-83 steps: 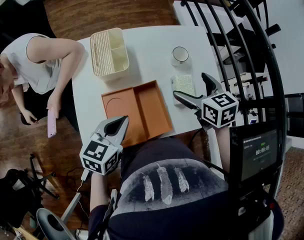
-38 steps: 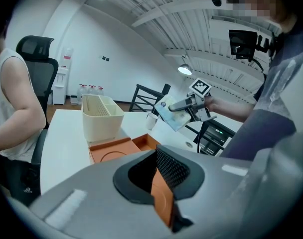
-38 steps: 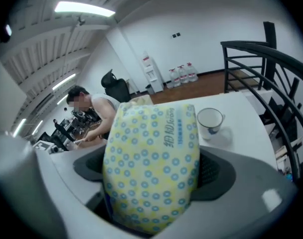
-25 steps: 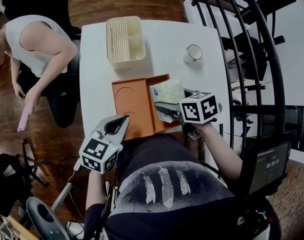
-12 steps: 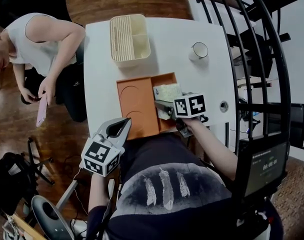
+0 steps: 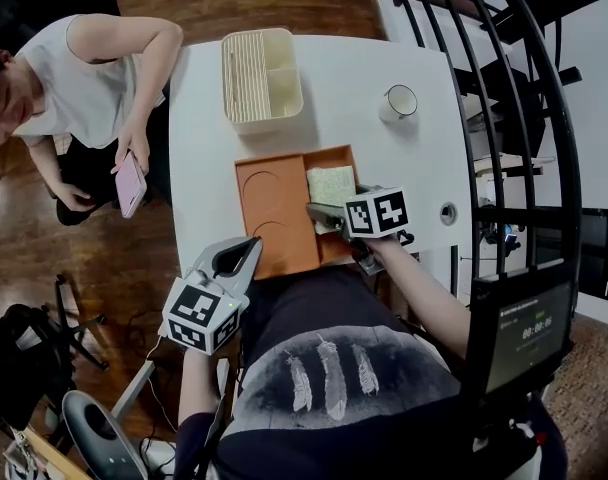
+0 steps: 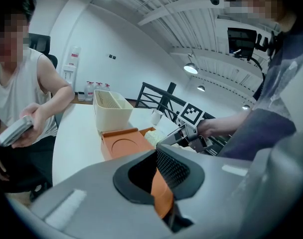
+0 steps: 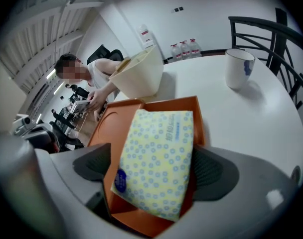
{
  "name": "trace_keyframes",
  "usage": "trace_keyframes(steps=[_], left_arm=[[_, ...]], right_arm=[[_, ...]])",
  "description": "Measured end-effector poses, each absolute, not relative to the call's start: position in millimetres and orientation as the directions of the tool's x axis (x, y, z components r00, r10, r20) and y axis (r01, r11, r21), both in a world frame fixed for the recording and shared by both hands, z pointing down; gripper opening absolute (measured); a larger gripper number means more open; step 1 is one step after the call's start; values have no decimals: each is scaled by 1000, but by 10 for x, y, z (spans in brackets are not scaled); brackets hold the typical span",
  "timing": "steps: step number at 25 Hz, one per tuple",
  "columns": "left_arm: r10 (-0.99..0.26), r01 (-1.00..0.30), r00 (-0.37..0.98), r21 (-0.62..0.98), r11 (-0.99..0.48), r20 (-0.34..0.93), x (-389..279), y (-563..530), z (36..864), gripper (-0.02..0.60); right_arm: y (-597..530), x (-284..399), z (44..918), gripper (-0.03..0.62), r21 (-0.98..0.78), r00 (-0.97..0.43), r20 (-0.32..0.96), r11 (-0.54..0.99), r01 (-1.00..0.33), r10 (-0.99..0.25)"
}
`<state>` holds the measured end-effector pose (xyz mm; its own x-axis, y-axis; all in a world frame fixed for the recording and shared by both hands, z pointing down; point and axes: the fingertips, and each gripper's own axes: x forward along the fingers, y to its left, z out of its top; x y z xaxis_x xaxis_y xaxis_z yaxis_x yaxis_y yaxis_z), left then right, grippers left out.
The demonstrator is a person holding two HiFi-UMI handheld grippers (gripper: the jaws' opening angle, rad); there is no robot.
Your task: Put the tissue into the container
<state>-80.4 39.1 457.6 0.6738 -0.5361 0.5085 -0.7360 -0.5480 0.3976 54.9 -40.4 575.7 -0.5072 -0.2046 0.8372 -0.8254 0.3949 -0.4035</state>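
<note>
Right claw (image 8: 155, 167) clamped on the tissue (image 8: 159, 133), one pad on each long side, jaws wide because the pack is wide. Tissue is a soft pack, pale yellow with blue dots, and sits down in the right compartment of the orange tray (image 6: 269, 218). Near end looks a bit higher than the far end; can't tell if it's flat on the tray floor. Left compartment has a round recess, nothing in it.

Left claw (image 6: 246, 243) closed, tips together, nothing between them. It's held low at the near-left table edge, well apart from the tissue.

Tray is at the near edge of the white table (image 6: 354, 68). Cream bin (image 6: 261, 76) just beyond the tray, toward the far edge. Cup (image 6: 399, 101) far right, apart from both. Person (image 6: 79, 88) seated left of the table, phone (image 6: 131, 183) in hand.
</note>
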Motion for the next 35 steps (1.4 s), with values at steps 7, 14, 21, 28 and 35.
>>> trace_keyframes(steps=[7,14,21,28,35], left_arm=[[-534,-728,682,387,-566,500,-701,365,4494,14],[-521,-714,692,365,-598,499,-646,253,4371,14],[-517,-711,691,344,-614,505,-580,258,4352,14],[-533,-734,664,316,-602,525,-475,272,4283,14],[-558,-757,638,302,-579,531,-203,303,4153,14]], right_arm=[[-402,587,5114,506,-455,-627,744,512,-728,-231],[-492,316,3733,506,-488,-869,431,748,-450,-242],[-406,503,3081,182,-363,-961,176,894,-263,-211],[-266,1002,3060,2,-414,-980,86,888,-199,-179],[-265,1502,3219,3,-474,-978,34,858,-199,-208]])
